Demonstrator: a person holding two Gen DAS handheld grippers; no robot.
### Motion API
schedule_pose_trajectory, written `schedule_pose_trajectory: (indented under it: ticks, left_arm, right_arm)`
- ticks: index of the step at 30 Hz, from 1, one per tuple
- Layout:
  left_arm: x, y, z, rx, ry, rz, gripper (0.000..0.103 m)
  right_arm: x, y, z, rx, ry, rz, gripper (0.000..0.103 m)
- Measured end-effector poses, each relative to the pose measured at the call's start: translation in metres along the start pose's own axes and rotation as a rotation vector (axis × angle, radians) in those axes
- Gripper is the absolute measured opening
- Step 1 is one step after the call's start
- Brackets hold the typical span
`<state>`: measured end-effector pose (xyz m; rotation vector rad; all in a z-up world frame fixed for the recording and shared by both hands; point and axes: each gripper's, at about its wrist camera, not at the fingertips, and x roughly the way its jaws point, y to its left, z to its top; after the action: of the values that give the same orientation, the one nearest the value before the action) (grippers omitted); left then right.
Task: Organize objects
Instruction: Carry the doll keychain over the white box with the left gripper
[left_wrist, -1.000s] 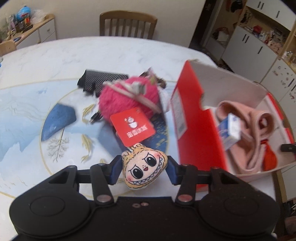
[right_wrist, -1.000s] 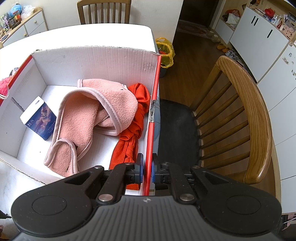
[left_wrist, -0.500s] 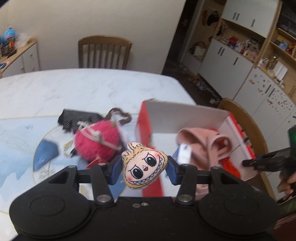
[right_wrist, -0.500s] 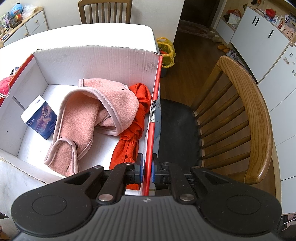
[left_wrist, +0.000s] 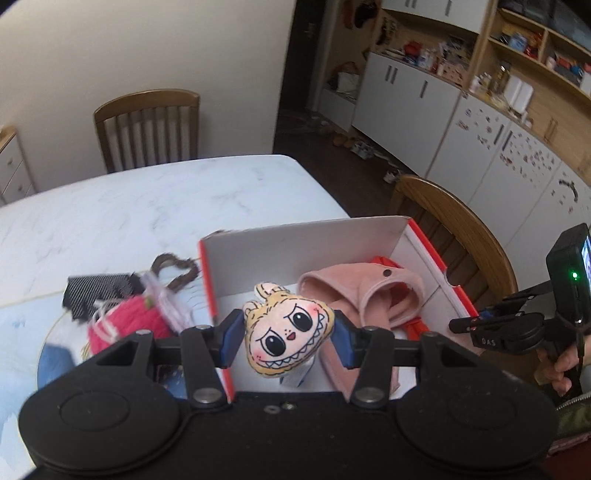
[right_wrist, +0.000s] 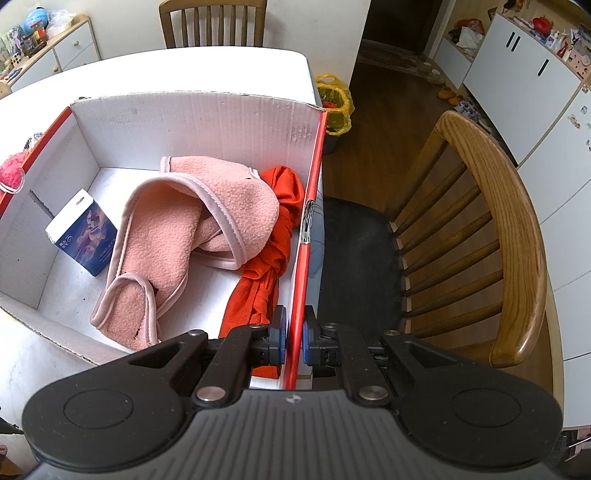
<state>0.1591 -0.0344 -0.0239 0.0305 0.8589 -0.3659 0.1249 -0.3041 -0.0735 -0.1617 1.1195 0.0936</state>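
Yellow plush, a small doll face (left_wrist: 290, 334) with big dark eyes and a toothy grin, sits clamped between the blue pads of the left gripper (left_wrist: 288, 338), which holds it in the air over the near end of the cardboard box (left_wrist: 303, 242). The toy's two small ears point up and to the left, so the face is tilted.

The box is white inside with red outer walls and stands on a marble-patterned table (left_wrist: 147, 206). Inside it lie a pink fleece garment (right_wrist: 192, 221), a crumpled orange cloth (right_wrist: 273, 240) pressed against the right wall, and a small blue and white carton (right_wrist: 83, 232) leaning near the left wall.

The right gripper (right_wrist: 294, 338) is pinched tight on the red right wall of the box, one pad inside and one outside. In the left wrist view, that tool appears at the far right edge, held by a hand (left_wrist: 561, 363).

On the table left of the box lie a pink ball of yarn (left_wrist: 129, 321), a black patterned pouch (left_wrist: 98, 293) and a brown loop (left_wrist: 173, 273). A wooden chair (right_wrist: 491, 236) stands just beside the box on its right, and another chair (left_wrist: 147, 129) stands at the table's far side.
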Motion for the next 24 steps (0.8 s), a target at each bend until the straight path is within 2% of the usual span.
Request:
schedule_pose_trajectory:
  ticks: [14,24]
  left_arm:
    - [0.062,-0.039,0.033,0.157,0.099,-0.015,0.049]
    - [0.128,-0.034,0.044,0.216,0.223,0.053,0.049]
  right_arm:
    - [0.001,-0.004,-0.001,0.002,-0.002,0.012,0.008]
    - [0.001,-0.004,-0.003,-0.001,-0.005,0.017,0.008]
